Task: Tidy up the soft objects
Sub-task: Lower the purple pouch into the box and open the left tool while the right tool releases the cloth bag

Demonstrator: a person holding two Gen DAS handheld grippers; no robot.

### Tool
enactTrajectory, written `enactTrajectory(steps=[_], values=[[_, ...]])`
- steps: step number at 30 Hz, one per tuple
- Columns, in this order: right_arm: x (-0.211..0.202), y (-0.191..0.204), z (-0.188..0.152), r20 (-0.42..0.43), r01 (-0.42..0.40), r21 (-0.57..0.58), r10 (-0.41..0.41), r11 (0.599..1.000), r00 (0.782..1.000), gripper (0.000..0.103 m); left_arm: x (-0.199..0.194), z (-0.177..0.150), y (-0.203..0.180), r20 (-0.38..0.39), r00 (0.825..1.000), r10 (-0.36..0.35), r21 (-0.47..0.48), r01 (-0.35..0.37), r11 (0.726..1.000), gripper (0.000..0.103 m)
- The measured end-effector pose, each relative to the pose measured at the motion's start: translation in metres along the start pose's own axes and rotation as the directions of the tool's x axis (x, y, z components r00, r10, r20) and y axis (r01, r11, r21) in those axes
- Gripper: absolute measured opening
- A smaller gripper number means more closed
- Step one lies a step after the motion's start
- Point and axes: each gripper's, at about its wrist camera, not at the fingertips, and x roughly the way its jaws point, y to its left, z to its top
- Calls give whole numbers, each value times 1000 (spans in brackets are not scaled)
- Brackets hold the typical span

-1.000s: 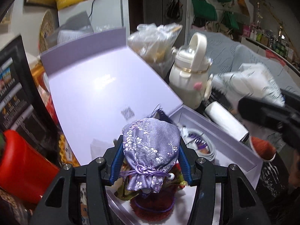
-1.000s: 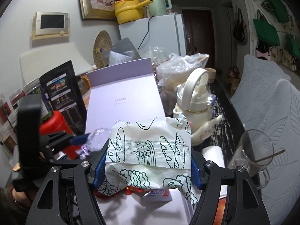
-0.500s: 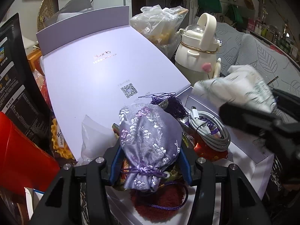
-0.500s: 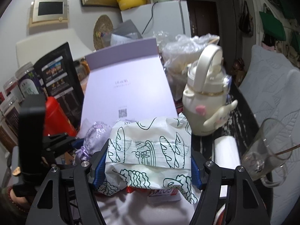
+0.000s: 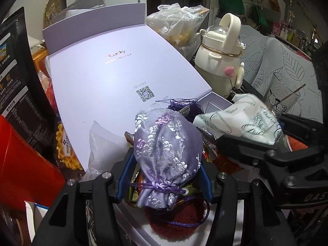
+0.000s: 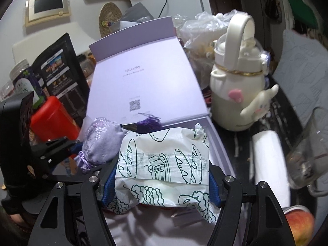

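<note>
Pouch lilac brocade, drawstring-tied, floral sheen

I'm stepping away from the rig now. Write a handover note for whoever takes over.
Left hand-held gripper: jaws opening, lilac brocade pouch between them, low over the open lavender box.
Right hand-held gripper: shut on the white printed packet, above the box beside the pouch.
Done: both soft items brought to the box, which already holds other things.
Left: let the pouch settle in, release the packet next to it, draw both grippers clear.
</note>
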Motion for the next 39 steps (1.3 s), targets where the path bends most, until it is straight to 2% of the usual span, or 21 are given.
enactTrajectory(steps=[12,15,16,17,18,21,28,39], values=[[9,-4,-1,-41,11,-10,-12,1000,999,76,-7,-3,-5,-6,1000,20,31,-20,999,63],[10,-3,1,-58,21,-11,-22,1000,998,86,-9,-2,-7,-6,999,37,40,-37,999,68],[10,-3,2,-62,26,-13,-27,1000,998,93,-10,-2,-8,-4,999,42,44,-41,998,70],[8,-3,2,-57,36,-24,-37,999,998,97,-10,-2,-9,-2,999,44,48,-44,998,75],[6,-2,2,-47,43,-35,-45,998,998,97,-12,-2,-10,3,999,52,54,-52,997,79],[-2,2,4,-21,57,-66,-59,996,998,97,-16,-2,-13,13,997,74,64,-74,995,82],[-15,2,7,-1,65,-55,-65,996,998,97,-27,-2,-10,19,998,58,58,-60,997,82],[-28,12,18,20,72,-36,-71,997,997,97,-66,15,-3,111,991,75,59,-82,995,82]])
